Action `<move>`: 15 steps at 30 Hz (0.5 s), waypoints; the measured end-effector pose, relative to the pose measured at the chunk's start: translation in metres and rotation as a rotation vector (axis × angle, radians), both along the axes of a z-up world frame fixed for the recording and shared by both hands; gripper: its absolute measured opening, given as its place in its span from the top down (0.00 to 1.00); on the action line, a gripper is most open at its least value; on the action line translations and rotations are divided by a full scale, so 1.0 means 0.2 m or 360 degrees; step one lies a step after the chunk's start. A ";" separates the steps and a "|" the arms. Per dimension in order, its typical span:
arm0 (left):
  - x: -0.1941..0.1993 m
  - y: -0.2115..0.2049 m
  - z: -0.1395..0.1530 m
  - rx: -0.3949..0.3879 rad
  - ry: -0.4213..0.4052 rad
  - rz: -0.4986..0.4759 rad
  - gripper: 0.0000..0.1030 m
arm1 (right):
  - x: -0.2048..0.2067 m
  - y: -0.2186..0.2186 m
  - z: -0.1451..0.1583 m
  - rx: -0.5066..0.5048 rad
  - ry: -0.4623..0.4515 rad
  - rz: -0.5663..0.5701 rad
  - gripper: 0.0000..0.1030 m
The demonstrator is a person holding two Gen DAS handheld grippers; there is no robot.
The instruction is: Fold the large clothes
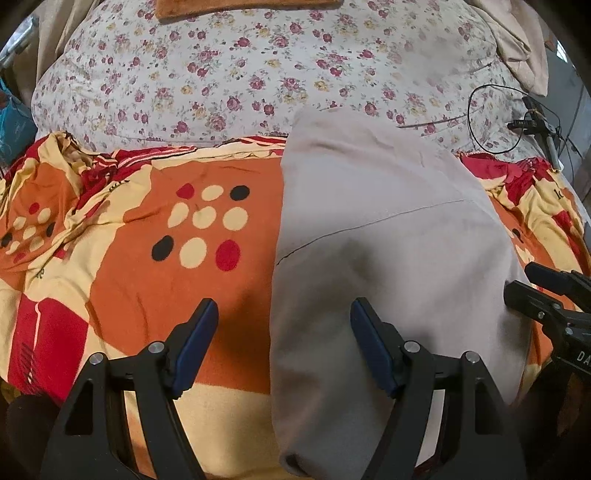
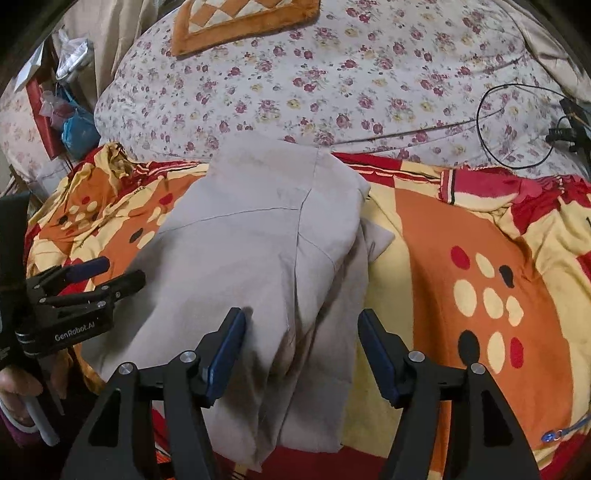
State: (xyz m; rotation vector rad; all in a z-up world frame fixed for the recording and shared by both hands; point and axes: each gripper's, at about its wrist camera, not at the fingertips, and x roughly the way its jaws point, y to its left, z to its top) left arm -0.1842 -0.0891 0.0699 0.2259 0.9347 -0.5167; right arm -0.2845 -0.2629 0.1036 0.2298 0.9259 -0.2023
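A large grey garment (image 1: 388, 240) lies folded lengthwise on an orange, red and cream blanket (image 1: 147, 266); it also shows in the right wrist view (image 2: 251, 258). My left gripper (image 1: 284, 314) is open and empty, straddling the garment's left edge near its near end. My right gripper (image 2: 301, 321) is open and empty above the garment's right side, over a bunched fold. Each gripper shows in the other's view: the right one (image 1: 532, 280) at the garment's right edge, the left one (image 2: 114, 273) at its left edge.
A floral quilt (image 1: 236, 74) lies beyond the blanket. An orange cushion (image 2: 243, 22) sits at the far end. A black cable loop with a clip (image 1: 495, 118) lies at the right. Bags and clutter (image 2: 70, 122) stand at the left of the bed.
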 end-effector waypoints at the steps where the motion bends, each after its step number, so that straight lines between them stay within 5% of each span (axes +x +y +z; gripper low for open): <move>1: 0.00 0.00 0.00 -0.0008 0.0013 0.0002 0.28 | 0.00 -0.01 0.00 0.0006 -0.0001 -0.0008 0.35; 15: 0.00 -0.01 0.04 0.0008 -0.0049 0.0031 0.28 | 0.01 0.05 0.07 -0.0159 -0.0070 -0.0099 0.28</move>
